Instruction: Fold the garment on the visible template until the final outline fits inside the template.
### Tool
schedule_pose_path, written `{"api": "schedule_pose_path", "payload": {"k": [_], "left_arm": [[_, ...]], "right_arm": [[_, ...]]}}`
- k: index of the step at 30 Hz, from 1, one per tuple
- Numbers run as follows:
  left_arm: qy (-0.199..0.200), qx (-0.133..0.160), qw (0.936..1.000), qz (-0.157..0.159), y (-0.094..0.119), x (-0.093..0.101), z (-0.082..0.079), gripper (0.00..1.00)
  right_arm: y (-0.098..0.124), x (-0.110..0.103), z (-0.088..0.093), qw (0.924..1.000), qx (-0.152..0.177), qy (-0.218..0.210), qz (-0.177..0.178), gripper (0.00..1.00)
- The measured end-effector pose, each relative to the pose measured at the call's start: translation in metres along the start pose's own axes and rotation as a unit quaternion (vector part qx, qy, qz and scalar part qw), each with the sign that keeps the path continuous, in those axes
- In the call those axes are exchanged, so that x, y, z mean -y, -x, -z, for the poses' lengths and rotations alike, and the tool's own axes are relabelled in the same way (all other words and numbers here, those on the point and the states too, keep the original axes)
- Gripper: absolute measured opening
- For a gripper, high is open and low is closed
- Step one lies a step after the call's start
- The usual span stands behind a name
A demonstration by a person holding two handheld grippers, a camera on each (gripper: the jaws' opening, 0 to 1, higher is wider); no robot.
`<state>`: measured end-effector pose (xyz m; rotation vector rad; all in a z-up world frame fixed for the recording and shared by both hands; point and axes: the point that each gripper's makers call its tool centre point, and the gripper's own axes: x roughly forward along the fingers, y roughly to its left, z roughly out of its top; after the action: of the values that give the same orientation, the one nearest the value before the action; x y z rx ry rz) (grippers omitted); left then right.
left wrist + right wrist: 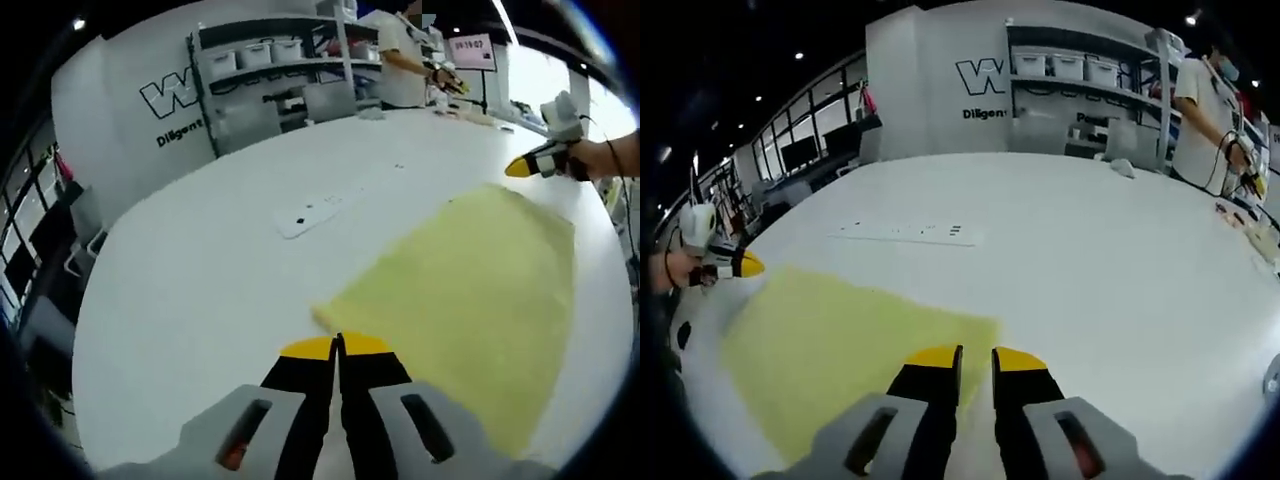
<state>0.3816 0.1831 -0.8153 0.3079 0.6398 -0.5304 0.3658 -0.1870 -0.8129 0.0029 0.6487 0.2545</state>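
A pale yellow cloth (pixel 470 290) lies flat on the white table (pixel 200 280) as one rough rectangle; I cannot tell garment from template. My left gripper (pixel 337 346) is shut, its yellow tips together just short of the cloth's near corner, nothing visibly between them. Across the cloth, a hand holds my right gripper (pixel 530 165) just off the far corner. In the right gripper view the cloth (pixel 840 340) spreads to the left, and my right gripper (pixel 976 360) stands open by a narrow gap at its corner. The left gripper (pixel 740 265) hovers by the opposite corner.
A white strip with black marks (pixel 305 213) (pixel 905 232) lies on the table beyond the cloth. A person (pixel 400 60) (pixel 1205 100) stands at the table's far edge with small items (pixel 1250 215). Shelves with bins (pixel 270 60) line the wall behind.
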Motion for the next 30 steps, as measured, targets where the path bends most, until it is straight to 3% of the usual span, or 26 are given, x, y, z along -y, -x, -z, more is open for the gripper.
{"api": "schedule_pose_path", "payload": {"k": [3,4,8,15,25,30], "left_arm": [[0.038,0.011,0.9992,-0.001,0.008,0.003,0.003,0.03],[0.048,0.023,0.9985,0.013,0.013,0.010,0.004,0.03],[0.019,0.027,0.9994,0.014,0.021,0.019,0.006,0.03],[0.008,0.043,0.9990,0.014,0.035,0.033,0.009,0.03],[0.076,0.047,0.9957,0.023,0.057,0.040,0.029,0.01],[0.059,0.039,0.9972,0.024,0.068,0.047,0.042,0.02]], "right_arm": [[0.007,-0.002,0.001,1.0000,0.009,0.004,0.000,0.04],[0.012,-0.005,0.003,0.9999,0.011,-0.001,-0.003,0.04],[0.021,-0.012,0.012,0.9999,0.008,0.011,-0.009,0.04],[0.033,-0.018,0.027,0.9999,0.006,-0.001,-0.013,0.05],[0.050,-0.019,0.045,0.9999,0.010,-0.001,-0.010,0.09],[0.057,-0.022,0.052,0.9998,0.011,-0.006,-0.013,0.10]]}}
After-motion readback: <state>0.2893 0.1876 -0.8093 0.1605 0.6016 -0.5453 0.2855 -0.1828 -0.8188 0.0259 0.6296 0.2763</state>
